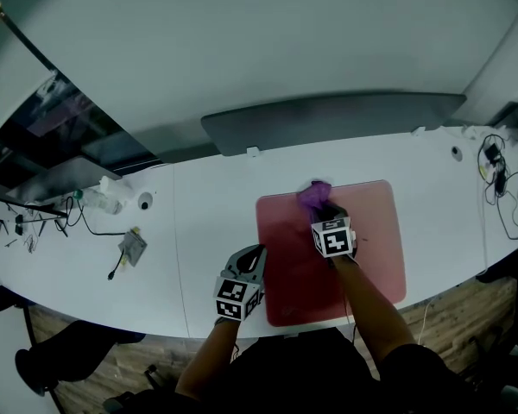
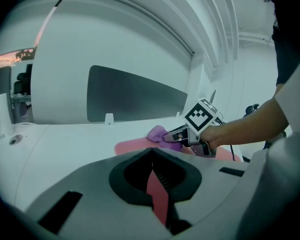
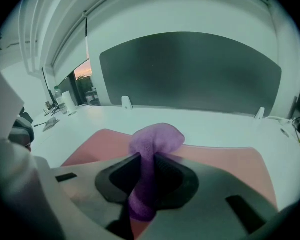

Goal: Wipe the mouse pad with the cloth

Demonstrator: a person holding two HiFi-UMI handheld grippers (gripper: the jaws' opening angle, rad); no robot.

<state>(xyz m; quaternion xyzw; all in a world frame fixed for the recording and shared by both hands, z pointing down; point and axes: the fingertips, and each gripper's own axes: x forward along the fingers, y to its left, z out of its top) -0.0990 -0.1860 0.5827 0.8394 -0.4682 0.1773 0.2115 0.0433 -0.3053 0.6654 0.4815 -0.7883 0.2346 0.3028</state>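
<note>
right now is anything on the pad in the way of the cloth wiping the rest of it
Nothing visible lies on the pad. The cloth, clamped in the jaws of the right gripper, rests near its far edge. Only the left gripper sits at the pad's left edge, so wiping there would likely meet it.

Light is even, cool and rather dim, with a blue-green cast and only faint shadows on the white table (image 1: 198, 231). Both gripper views bow strongly toward black, vignetted corners, and the cloth (image 3: 155, 141) close to the lens looks slightly soft.
</note>
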